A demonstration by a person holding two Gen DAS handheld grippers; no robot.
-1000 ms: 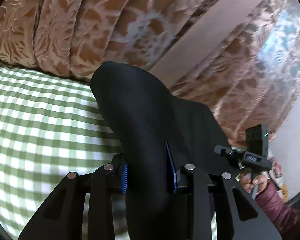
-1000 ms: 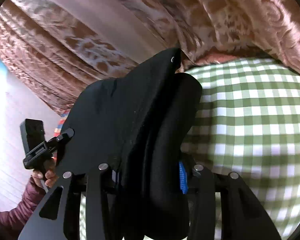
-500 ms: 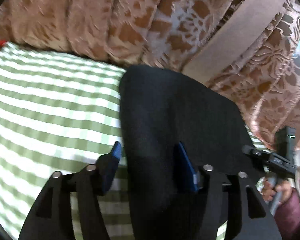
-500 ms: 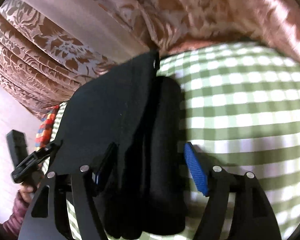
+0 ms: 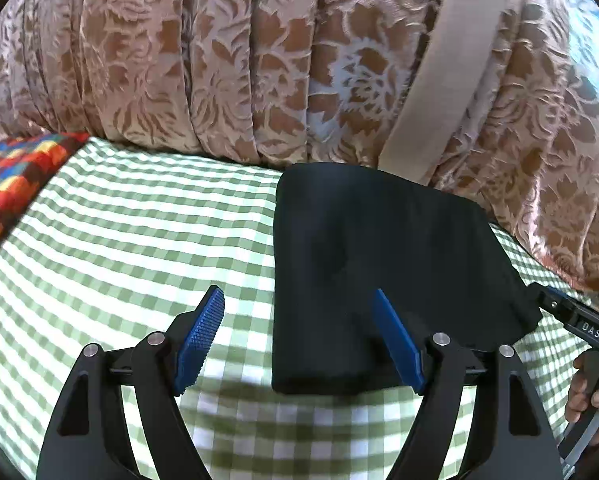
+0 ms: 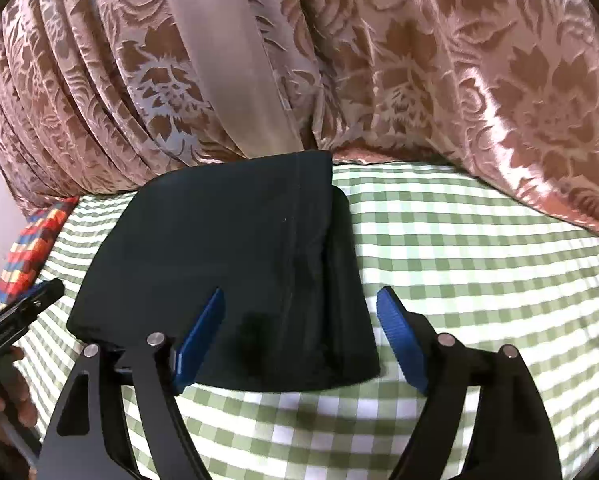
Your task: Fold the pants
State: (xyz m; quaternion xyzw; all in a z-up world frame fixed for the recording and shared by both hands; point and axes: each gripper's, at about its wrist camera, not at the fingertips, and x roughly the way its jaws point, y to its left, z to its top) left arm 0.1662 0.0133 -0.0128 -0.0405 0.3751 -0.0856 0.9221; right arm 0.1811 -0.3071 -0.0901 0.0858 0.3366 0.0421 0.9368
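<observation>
The black pants [image 5: 371, 252] lie folded into a compact rectangle on the green checked cloth [image 5: 131, 240], close to the curtain. They also show in the right wrist view [image 6: 227, 264]. My left gripper [image 5: 299, 336] is open and empty, its jaws straddling the near left edge of the pants. My right gripper [image 6: 299, 336] is open and empty, its jaws straddling the near right edge. The right gripper's body [image 5: 579, 320] shows at the right edge of the left wrist view, and the left gripper's body [image 6: 15, 320] at the left edge of the right wrist view.
A brown floral curtain [image 5: 259, 60] with a beige tie band [image 5: 439, 80] hangs right behind the surface. A multicoloured patterned cushion [image 5: 15, 180] lies at the far left, also seen in the right wrist view [image 6: 31, 248].
Both grippers opened and let go of the pants, which were lowered from the air onto the checked cloth. Both grippers have drawn back slightly toward the near edge.
</observation>
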